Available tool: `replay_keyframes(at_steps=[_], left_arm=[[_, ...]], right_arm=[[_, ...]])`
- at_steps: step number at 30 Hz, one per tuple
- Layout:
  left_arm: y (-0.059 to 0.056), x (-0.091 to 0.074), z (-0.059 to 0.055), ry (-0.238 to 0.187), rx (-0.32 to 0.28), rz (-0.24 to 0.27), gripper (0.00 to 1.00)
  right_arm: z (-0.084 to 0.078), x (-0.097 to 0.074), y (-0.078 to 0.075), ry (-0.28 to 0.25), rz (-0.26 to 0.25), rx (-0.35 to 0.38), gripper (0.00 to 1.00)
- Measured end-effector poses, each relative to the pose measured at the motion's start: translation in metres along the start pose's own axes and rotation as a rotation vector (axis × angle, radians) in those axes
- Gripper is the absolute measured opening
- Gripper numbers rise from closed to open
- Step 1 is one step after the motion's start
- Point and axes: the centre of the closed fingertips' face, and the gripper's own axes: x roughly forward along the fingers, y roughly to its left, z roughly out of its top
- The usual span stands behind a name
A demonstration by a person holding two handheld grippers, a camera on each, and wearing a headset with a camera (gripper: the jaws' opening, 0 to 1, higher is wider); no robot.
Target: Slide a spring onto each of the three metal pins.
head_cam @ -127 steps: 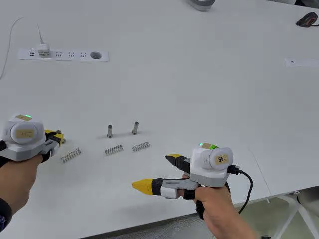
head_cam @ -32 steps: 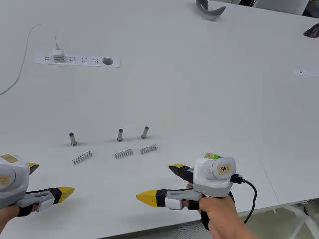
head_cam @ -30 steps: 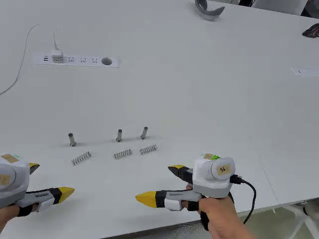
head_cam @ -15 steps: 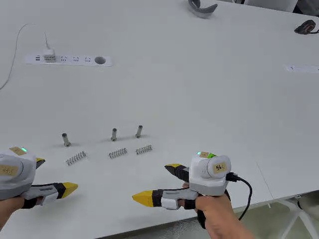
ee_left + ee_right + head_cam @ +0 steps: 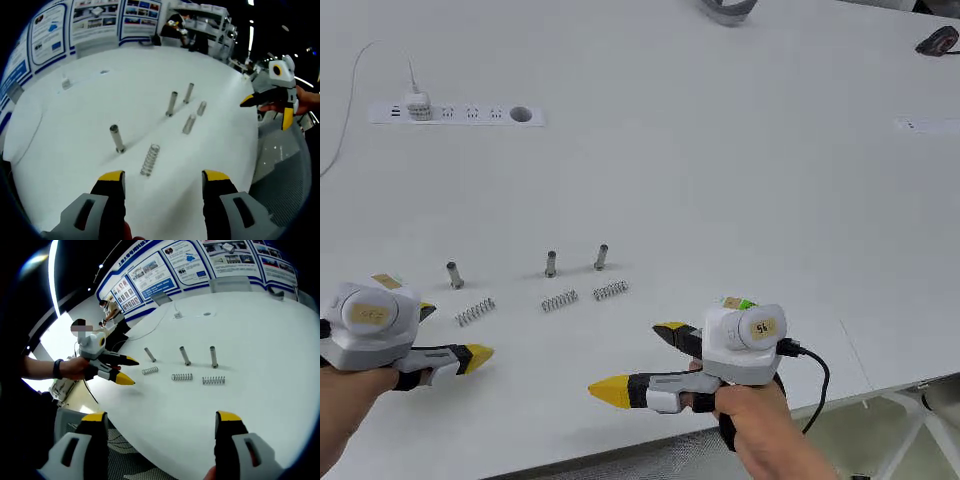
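Observation:
Three short metal pins (image 5: 551,264) stand upright in a row on the white table, with three springs (image 5: 559,300) lying flat just in front of them, one before each pin. My left gripper (image 5: 453,332) hovers open near the table's front left, its yellow tips pointing at the leftmost spring (image 5: 150,160) and the left pin (image 5: 117,138) behind it. My right gripper (image 5: 638,360) is held open at the front right, short of the right spring (image 5: 213,381). Nothing is between either pair of fingers. The left gripper (image 5: 131,371) also appears in the right gripper view.
A white power strip (image 5: 455,113) with a plugged charger and cable lies at the far left. A grey object (image 5: 725,8) sits at the far edge. The table's front edge (image 5: 880,395) runs just beyond my right hand.
The left gripper drew back from the left pin, leaving it standing bare, then came up and rightward toward the left spring. The right gripper has hardly moved.

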Motion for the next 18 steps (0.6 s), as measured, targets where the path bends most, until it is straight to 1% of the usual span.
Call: replay_keyframes(at_steps=[7, 12, 14, 18], left_arm=[[0.005, 0.010, -0.001, 0.015, -0.002, 0.002, 0.57], [0.008, 0.016, 0.001, 0.015, 0.010, 0.004, 0.50], [0.011, 0.019, 0.000, 0.024, 0.010, 0.019, 0.46], [0.012, 0.025, -0.001, 0.038, 0.014, 0.021, 0.40]], right_arm=[[0.000, 0.000, 0.000, -0.004, -0.003, 0.003, 0.90], [0.001, -0.002, -0.002, -0.006, -0.009, 0.007, 0.90], [0.001, -0.003, -0.003, -0.007, -0.010, 0.009, 0.90], [0.000, -0.003, -0.003, -0.007, -0.011, 0.016, 0.90]])
